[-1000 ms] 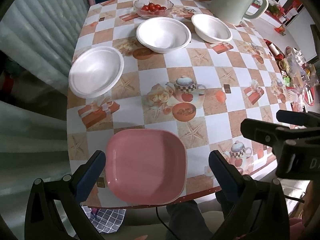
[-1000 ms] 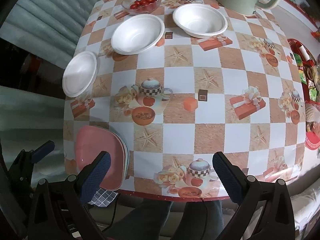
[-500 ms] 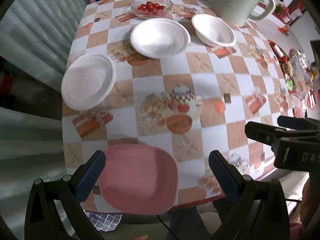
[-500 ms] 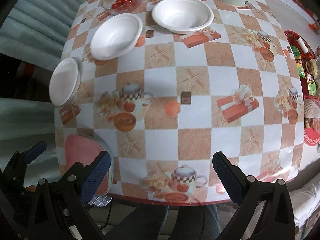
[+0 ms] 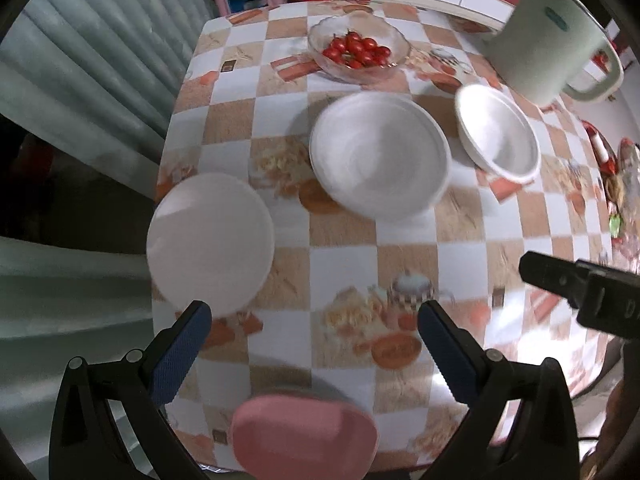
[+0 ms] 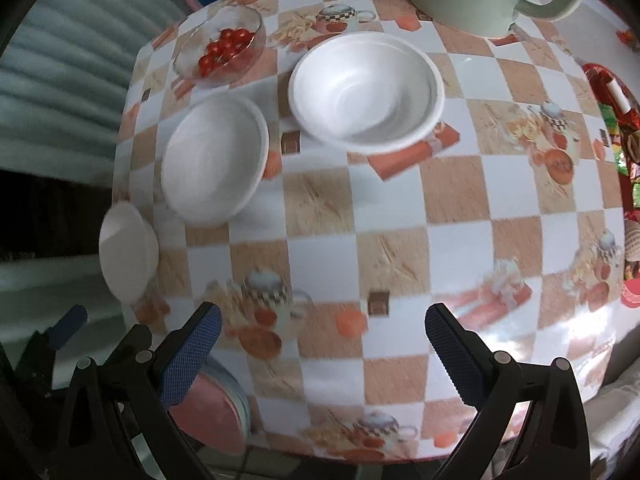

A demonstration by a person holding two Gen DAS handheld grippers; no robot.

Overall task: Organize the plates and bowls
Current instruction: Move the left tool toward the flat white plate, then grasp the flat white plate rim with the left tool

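Three white bowls sit on the checkered table: a shallow one near the left edge, a middle one and a deeper one at the right. A pink square plate lies at the near edge, on top of a pale plate. My left gripper is open above the table between the pink plate and the shallow bowl, holding nothing. My right gripper is open over the near middle of the table, holding nothing; the deep bowl and middle bowl lie ahead of it.
A glass bowl of cherry tomatoes and a large pale green jug stand at the far side. Snack packets lie along the right edge. The table's left edge drops off beside a curtain.
Both grippers have moved forward over the table toward the white bowls. The pink plate has slipped to the bottom of the views. Both stay open and empty.
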